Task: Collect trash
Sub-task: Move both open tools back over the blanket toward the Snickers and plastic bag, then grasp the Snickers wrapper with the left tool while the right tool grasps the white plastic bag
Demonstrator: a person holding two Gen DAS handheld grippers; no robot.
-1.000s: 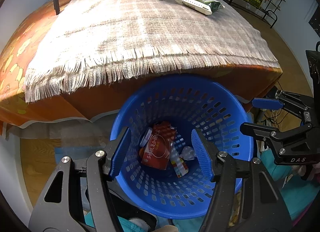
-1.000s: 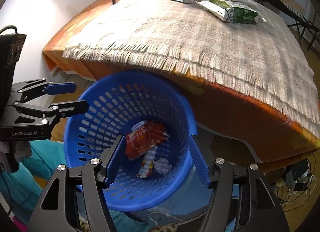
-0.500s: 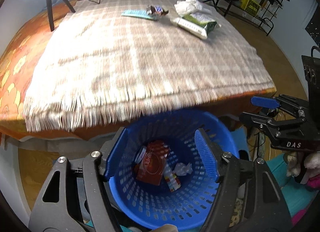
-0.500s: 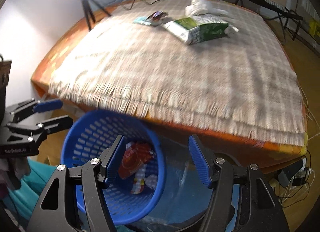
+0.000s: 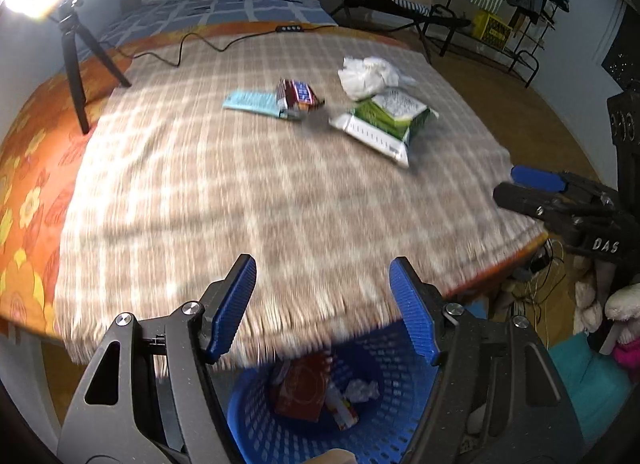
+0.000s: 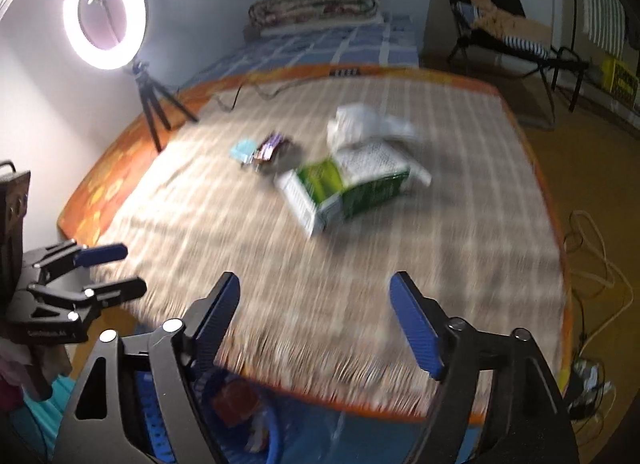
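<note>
Both empty, jaws wide — left gripper (image 5: 322, 304) and right gripper (image 6: 314, 312) — risk: crumpled tissue (image 5: 370, 75) slipping free, missing blue basket (image 5: 304, 436).

My left camera looks from the bed's (image 5: 240, 191) near edge, above the basket (image 5: 304, 436), across the blanket. My right camera sits further right, facing the same way over the bed (image 6: 360, 248). Both share the wrappers (image 5: 384, 123) (image 6: 348, 187) far across it.
</note>
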